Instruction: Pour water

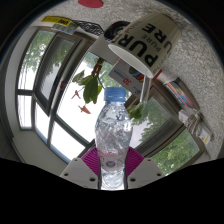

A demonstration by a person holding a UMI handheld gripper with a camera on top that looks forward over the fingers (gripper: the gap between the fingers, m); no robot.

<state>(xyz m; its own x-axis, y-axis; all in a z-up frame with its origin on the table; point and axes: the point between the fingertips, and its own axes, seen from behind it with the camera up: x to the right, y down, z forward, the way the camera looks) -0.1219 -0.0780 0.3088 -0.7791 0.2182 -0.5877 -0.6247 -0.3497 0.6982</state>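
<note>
A clear plastic water bottle [112, 135] with a pale blue cap stands upright between my fingers. My gripper [112, 163] is shut on the bottle's lower body, with the magenta pads [90, 160] pressed against both sides. The bottle is held up high, in front of the windows. A white pot [145, 45] with dark lettering and a green leafy plant [95, 85] sits beyond the bottle, above its cap. Water shows inside the bottle's lower part.
Large windows [55, 90] with white frames fill the background, with green trees outside. A surface with a yellow object [60, 22] and a red object [92, 4] lies beyond the pot. A striped thing [180, 95] lies to the right.
</note>
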